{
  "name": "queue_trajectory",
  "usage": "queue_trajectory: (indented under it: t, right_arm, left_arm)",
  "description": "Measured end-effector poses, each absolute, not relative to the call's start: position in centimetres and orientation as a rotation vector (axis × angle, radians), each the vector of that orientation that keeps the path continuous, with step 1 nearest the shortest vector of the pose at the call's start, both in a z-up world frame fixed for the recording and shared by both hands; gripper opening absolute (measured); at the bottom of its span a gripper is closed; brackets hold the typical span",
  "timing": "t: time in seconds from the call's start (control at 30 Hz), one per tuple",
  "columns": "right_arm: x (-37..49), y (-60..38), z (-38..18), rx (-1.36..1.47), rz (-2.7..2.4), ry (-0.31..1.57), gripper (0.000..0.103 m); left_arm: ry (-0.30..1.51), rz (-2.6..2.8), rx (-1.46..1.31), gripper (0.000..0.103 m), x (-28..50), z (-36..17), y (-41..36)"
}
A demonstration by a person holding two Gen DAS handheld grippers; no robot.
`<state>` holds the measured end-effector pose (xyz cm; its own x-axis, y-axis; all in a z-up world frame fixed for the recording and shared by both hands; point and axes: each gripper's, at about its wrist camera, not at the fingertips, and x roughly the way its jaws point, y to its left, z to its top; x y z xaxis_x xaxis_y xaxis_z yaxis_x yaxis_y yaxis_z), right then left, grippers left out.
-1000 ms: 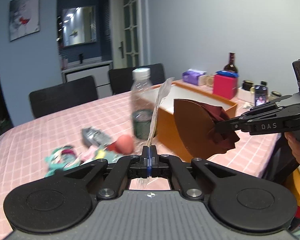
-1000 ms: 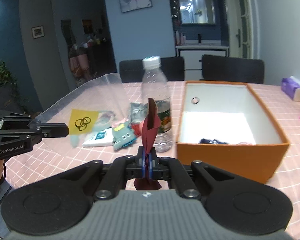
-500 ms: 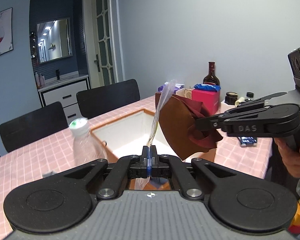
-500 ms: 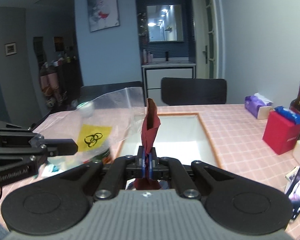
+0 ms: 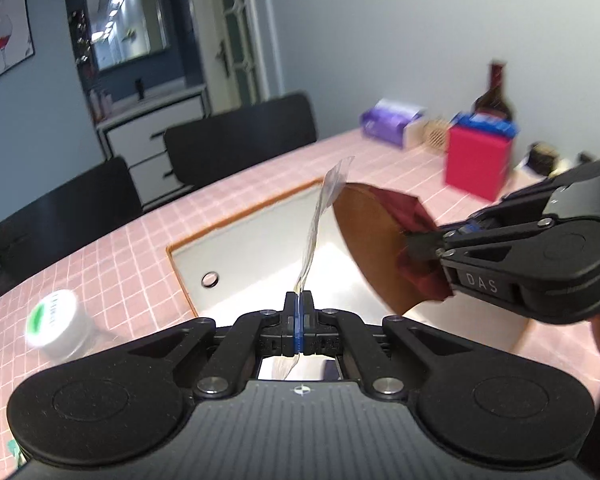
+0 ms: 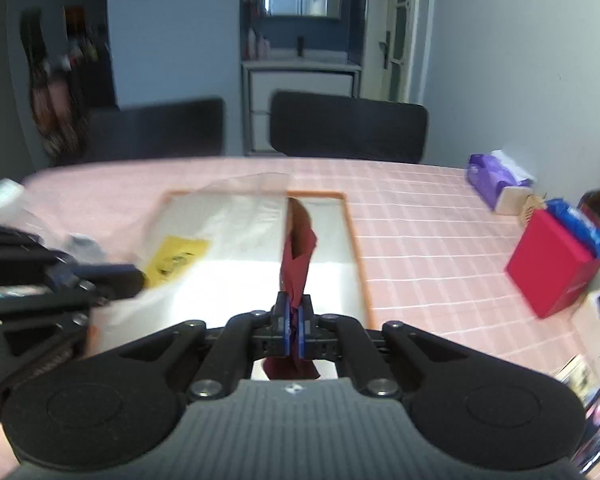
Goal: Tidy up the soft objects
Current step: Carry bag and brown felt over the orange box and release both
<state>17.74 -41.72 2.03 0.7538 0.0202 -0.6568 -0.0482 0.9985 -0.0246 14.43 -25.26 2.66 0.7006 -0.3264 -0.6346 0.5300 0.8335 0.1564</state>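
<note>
Left wrist view: the left gripper point(image 5: 299, 312) has its fingers pressed together on the edge of a clear plastic bag point(image 5: 320, 216), which rises thin and edge-on from the pinch. Just to its right, the right gripper point(image 5: 436, 245) comes in from the side with its fingers clamped on a dark red pouch point(image 5: 384, 240), a flat, soft piece with a brown face turned toward the camera. Both items hang in the air above the open orange box point(image 5: 228, 240), whose white inside looks mostly bare from here. A water bottle point(image 5: 56, 324) stands on the pink checked table point(image 5: 112, 256) just left of the box; a red carton point(image 5: 478, 162) and a purple tissue pack point(image 5: 388, 122) sit well apart at the far end.

Right wrist view: the pouch point(image 6: 296, 256) stands upright from the closed fingers of the right gripper point(image 6: 293, 322), over the box point(image 6: 356, 256). The bag point(image 6: 220, 232) spreads to the left, its yellow label showing, held by the left gripper point(image 6: 112, 276) at the edge of the picture. The view is blurred, so I cannot tell whether the pouch touches the bag.

Judging from this, the job is partway: both soft items are lifted and over the box but not released, so lowering and letting go remain. Other items may remain on the table, out of view
</note>
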Motion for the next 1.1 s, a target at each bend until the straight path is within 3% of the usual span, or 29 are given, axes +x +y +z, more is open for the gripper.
queue_trajectory:
  t: [0.27,0.57,0.7,0.8,0.9,0.97,1.1]
  right_arm:
    - [23.0,-41.7,-3.4,-0.115,0.021,0.809,0.0]
    - [24.9,-41.6,-4.3,-0.135,0.048,0.881,0.002]
    - [24.9,-41.6,-4.3,-0.141,0.049,0.886,0.002]
    - [24.8,-41.4,-4.2,-0.143,0.059,0.886,0.009]
    - [24.6,-41.4,-3.9,-0.142,0.065,0.885,0.041]
    - [24.4,-41.4,-3.6,-0.14,0.077,0.883,0.043]
    - [23.8,-41.4,-3.0,-0.148,0.079,0.884,0.042]
  left_arm:
    - [0.749,-0.386,0.476,0.0,18.4,-1.5,-28.0]
    - [0.858,-0.331,0.486,0.0,21.0,-3.6,-28.8]
    - [0.868,-0.312,0.505,0.006,21.0,-3.5,-28.8]
    - [0.893,-0.307,0.495,0.012,21.1,-3.5,-28.6]
    - [0.873,-0.3,0.498,0.026,21.0,-3.0,-29.0]
    - [0.85,-0.302,0.499,0.033,20.6,-2.5,-28.9]
    - [0.805,-0.297,0.481,0.034,19.7,-1.3,-28.7]
